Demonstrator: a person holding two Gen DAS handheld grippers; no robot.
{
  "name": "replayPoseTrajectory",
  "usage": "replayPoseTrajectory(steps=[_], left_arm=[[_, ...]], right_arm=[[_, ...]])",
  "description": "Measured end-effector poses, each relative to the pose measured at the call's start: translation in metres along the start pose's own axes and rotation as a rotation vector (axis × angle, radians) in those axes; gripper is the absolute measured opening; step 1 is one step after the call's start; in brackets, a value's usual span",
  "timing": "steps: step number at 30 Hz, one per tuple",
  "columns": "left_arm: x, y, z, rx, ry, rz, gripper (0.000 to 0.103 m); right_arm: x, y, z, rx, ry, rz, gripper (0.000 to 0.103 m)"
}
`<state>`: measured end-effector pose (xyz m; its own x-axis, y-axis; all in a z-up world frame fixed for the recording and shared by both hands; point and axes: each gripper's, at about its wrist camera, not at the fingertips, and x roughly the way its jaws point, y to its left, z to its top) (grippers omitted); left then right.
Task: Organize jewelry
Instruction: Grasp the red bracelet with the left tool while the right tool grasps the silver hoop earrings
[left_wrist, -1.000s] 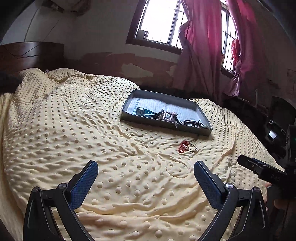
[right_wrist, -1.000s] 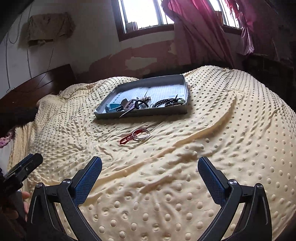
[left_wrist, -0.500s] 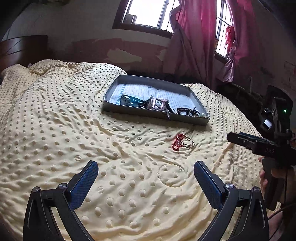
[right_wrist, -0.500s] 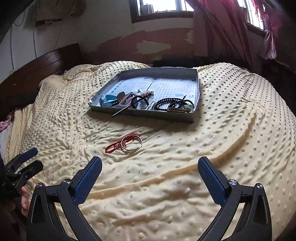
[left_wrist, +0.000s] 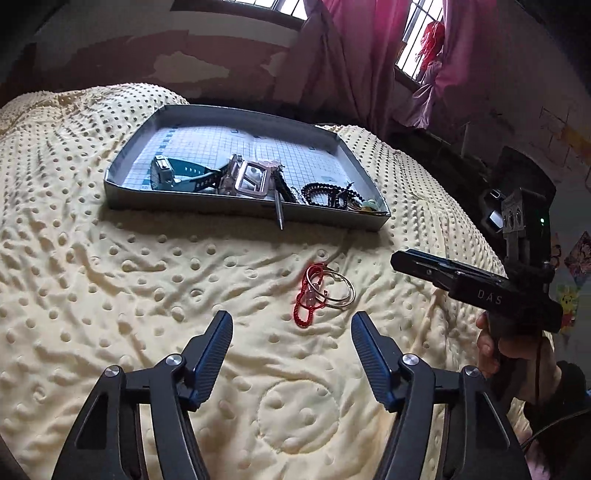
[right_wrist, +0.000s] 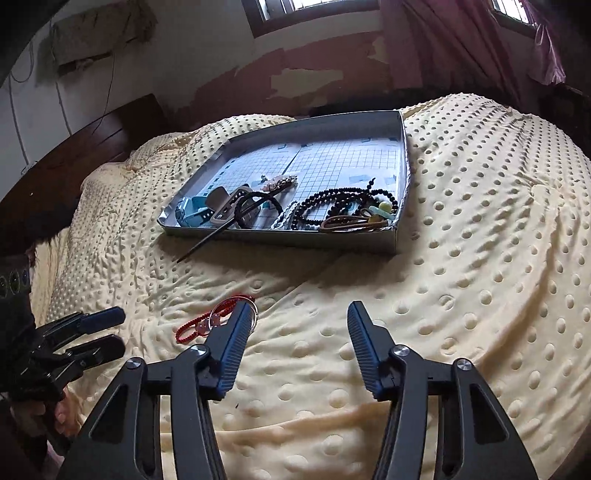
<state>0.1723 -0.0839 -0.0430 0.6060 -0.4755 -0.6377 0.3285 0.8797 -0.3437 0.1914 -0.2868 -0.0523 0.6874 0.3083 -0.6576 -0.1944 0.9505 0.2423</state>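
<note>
Only writing I can read: "DAS" in pale letters on the side of the right gripper (left_wrist: 476, 291), seen from my left wrist camera. Nothing else is legible.

Left gripper (left_wrist: 291, 326): fingers spread wide, nothing between them, nothing touched. They hover over the yellow dotted blanket (left_wrist: 110, 280). Just past the gap, slightly toward the right finger, lies the red cord bracelet (left_wrist: 308, 301), and the thin metal bangle (left_wrist: 334, 290) overlaps its far end. Both lie loose on the blanket, outside the tray.

Right gripper, own camera (right_wrist: 299, 317): also wide open and empty. The tip of its left finger covers the near edge of the bangle (right_wrist: 252, 306); whether it touches it I cannot tell. The red cord (right_wrist: 207, 319) trails off to that finger's left.

Beyond the bracelet sits the grey tray (left_wrist: 229, 208), lined with grid-printed paper. Inside, along the wall nearest the bracelet: a teal-strapped watch (left_wrist: 173, 175) at the left end, a rose-gold square watch (left_wrist: 251, 181) in the middle, and black bead strands (right_wrist: 343, 201) toward the right corner. Tan cords and a pale green bead (right_wrist: 384, 208) lie in that corner. A thin dark stick (right_wrist: 207, 240) pokes out over the tray's near wall toward the bracelet.

A hand (left_wrist: 506, 354) grips the right gripper's handle. Behind the tray hangs a pink curtain (left_wrist: 354, 55).
</note>
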Motion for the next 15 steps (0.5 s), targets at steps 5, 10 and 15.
replayPoseTrajectory(steps=[5, 10, 15], left_arm=[[0.026, -0.001, 0.007, -0.018, 0.067, -0.028, 0.052], [0.042, -0.002, 0.009, -0.027, 0.096, -0.034, 0.047], [0.05, -0.005, 0.007, -0.01, 0.102, -0.011, 0.044]], right_arm=[[0.009, 0.004, -0.007, -0.023, 0.026, 0.022, 0.034], [0.013, 0.002, -0.009, -0.009, 0.034, 0.034, 0.033], [0.017, 0.006, -0.011, -0.017, 0.044, 0.034, 0.033]])
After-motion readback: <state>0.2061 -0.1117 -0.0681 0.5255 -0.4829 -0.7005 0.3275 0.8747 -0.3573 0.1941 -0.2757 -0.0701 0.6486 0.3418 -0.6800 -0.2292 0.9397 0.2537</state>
